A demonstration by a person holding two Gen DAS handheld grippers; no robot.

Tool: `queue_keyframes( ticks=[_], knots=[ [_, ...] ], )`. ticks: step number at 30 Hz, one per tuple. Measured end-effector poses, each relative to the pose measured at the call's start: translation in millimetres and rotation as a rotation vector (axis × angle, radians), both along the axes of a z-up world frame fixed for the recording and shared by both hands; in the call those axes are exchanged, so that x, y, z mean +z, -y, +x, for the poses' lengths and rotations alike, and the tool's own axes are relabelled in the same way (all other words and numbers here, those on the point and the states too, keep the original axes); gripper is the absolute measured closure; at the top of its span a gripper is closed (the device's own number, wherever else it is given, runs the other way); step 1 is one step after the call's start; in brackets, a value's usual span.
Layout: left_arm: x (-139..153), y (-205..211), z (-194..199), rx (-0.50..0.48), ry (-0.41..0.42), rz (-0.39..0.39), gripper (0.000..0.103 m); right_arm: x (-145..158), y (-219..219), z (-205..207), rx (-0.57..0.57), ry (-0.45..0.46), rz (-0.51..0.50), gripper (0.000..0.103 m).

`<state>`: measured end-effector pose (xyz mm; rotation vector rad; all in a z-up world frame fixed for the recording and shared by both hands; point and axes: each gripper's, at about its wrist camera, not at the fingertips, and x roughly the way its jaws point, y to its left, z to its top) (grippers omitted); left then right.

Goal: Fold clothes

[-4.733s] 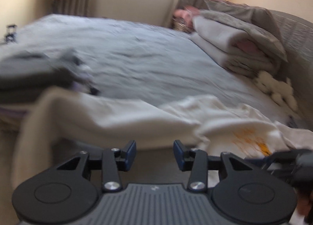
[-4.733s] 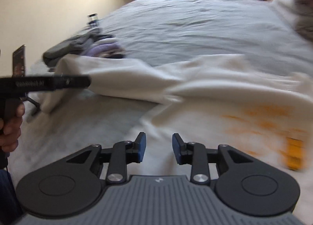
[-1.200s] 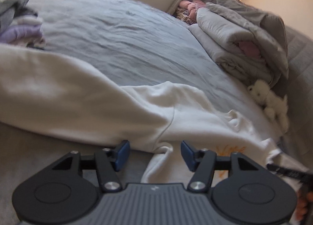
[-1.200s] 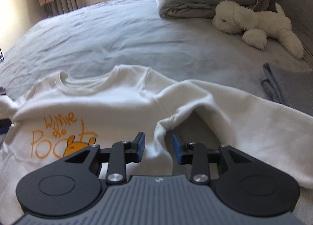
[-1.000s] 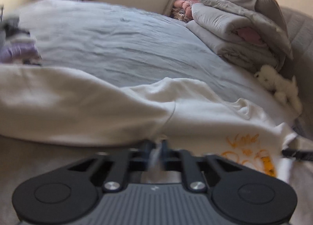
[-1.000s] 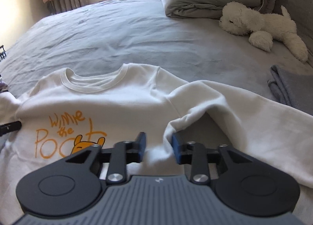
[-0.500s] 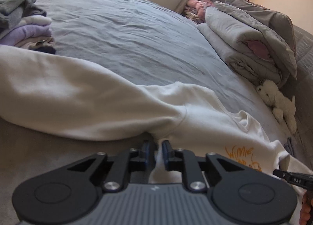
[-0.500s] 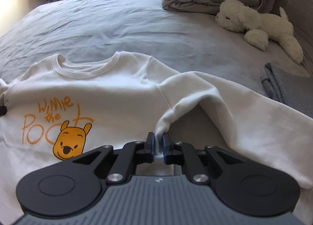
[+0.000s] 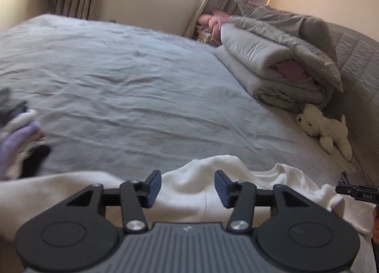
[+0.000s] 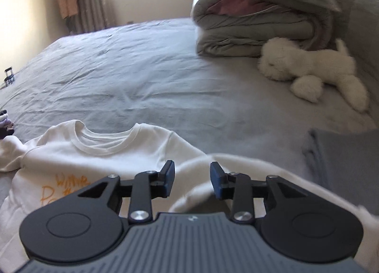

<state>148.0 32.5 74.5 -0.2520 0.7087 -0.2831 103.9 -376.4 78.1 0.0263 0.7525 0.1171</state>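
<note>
A cream sweatshirt (image 10: 99, 154) with orange lettering lies face up on the grey bed, collar toward the window. In the left wrist view its shoulder and left sleeve (image 9: 187, 185) spread below my left gripper (image 9: 187, 186), whose jaws are opening above the cloth with nothing pinched between them. My right gripper (image 10: 192, 184) hovers over the sweatshirt's right sleeve (image 10: 236, 166); its jaws are opening too, and the pads stand apart from the fabric. The other gripper's tip (image 9: 357, 193) shows at the right edge of the left wrist view.
A stack of folded clothes (image 9: 19, 135) sits at the left. A rolled grey duvet (image 10: 255, 19) and a white plush dog (image 10: 312, 74) lie by the headboard. A folded grey garment (image 10: 341, 161) rests at the right. Bare grey sheet (image 9: 132, 97) stretches toward the window.
Both grippers were shut on sweatshirt folds near the armpits half a second ago. They have let go, opened and lifted up and away; the cloth now lies below them.
</note>
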Motion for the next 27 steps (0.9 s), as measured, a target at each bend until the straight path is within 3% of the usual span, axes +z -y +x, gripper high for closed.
queue_keyframes(
  ticks=[7,9,12,13,14,15,16,18,20,22,24,27],
  knots=[
    [-34,32,52,-0.112,-0.046,-0.022,0.052,-24,-41,76,0.242,-0.045,-0.108,0.066],
    [-42,39,58,-0.124,-0.047,-0.005,0.049,-31,-54,92,0.3,-0.049,-0.144,0.066],
    [-53,49,66,-0.14,-0.047,0.025,0.051,-46,-64,110,0.361,-0.079,-0.177,0.066],
    [-54,53,64,-0.159,-0.031,0.049,0.056,-51,-65,112,0.375,-0.086,-0.182,0.066],
    [-54,55,64,-0.175,-0.024,0.068,0.085,-53,-65,110,0.384,-0.08,-0.182,0.073],
    [-53,58,64,-0.189,-0.02,0.086,0.093,-54,-65,108,0.393,-0.074,-0.179,0.082],
    [-53,60,64,-0.204,-0.016,0.103,0.093,-53,-65,105,0.4,-0.065,-0.182,0.093],
    [-44,63,62,-0.192,0.03,0.136,0.094,-49,-68,97,0.397,-0.024,-0.232,0.102],
    [-26,60,59,-0.166,0.132,0.122,0.094,-36,-70,91,0.351,0.063,-0.271,0.102],
    [-14,56,63,-0.144,0.174,0.078,0.094,-18,-73,84,0.272,0.18,-0.293,0.102],
    [-17,62,70,-0.13,0.171,0.126,0.093,-8,-76,80,0.206,0.254,-0.29,0.102],
    [-42,76,82,-0.114,0.1,0.241,0.092,-32,-91,91,0.196,0.212,-0.39,0.102]
  ],
)
